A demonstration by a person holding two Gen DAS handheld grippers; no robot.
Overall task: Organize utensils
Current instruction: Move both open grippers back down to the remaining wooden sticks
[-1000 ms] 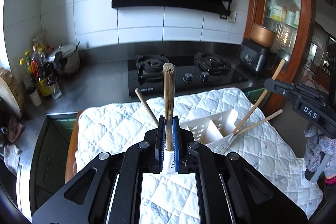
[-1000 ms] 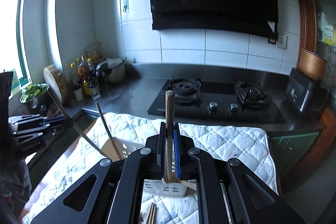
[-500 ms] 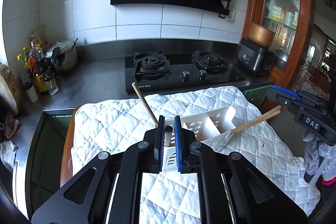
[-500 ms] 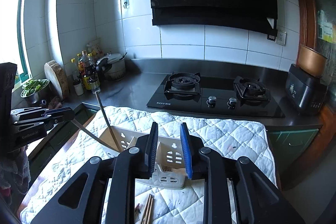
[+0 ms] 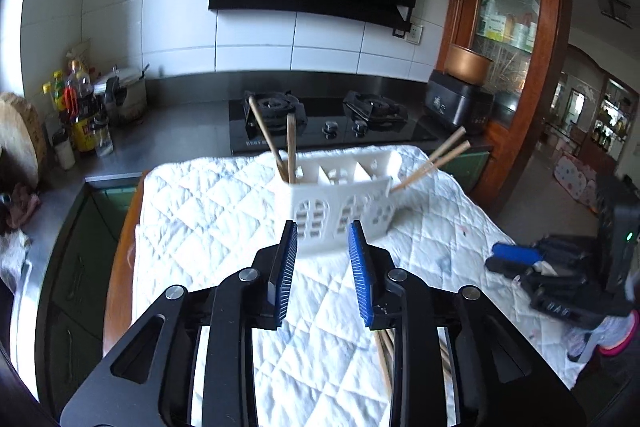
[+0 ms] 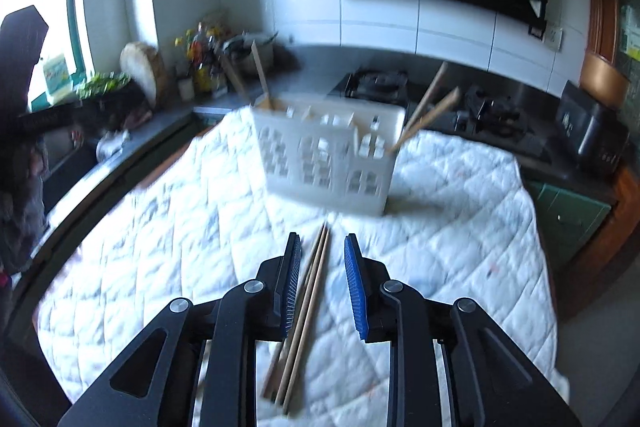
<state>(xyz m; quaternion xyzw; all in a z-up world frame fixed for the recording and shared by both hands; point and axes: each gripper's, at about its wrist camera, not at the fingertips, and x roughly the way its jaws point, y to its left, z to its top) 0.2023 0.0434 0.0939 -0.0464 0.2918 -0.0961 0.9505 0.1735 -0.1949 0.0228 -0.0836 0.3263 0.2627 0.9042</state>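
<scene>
A white slotted utensil caddy (image 5: 340, 199) (image 6: 324, 155) stands on the quilted white mat (image 5: 208, 211). Two wooden handles (image 5: 280, 143) lean out of its left compartment, and two more (image 5: 440, 157) (image 6: 428, 111) stick out of its right end. My left gripper (image 5: 322, 233) hangs in front of the caddy with its jaws opening and nothing between them. My right gripper (image 6: 322, 243) is open, low over loose wooden chopsticks (image 6: 312, 291) that lie on the mat between its jaws, untouched. In the left wrist view it shows at the right (image 5: 512, 259).
A black gas hob (image 5: 332, 123) and a steel counter lie behind the mat. Bottles (image 5: 80, 115) and a pot crowd the far left. A black appliance (image 5: 456, 103) and a wooden cabinet (image 5: 516, 27) stand at the right. More chopsticks (image 5: 384, 347) lie under my left gripper.
Both grippers let go of the wooden handles they held upright, which now stand in the caddy. Both jaws opened, and both grippers drew back from the caddy and sank toward the mat.
</scene>
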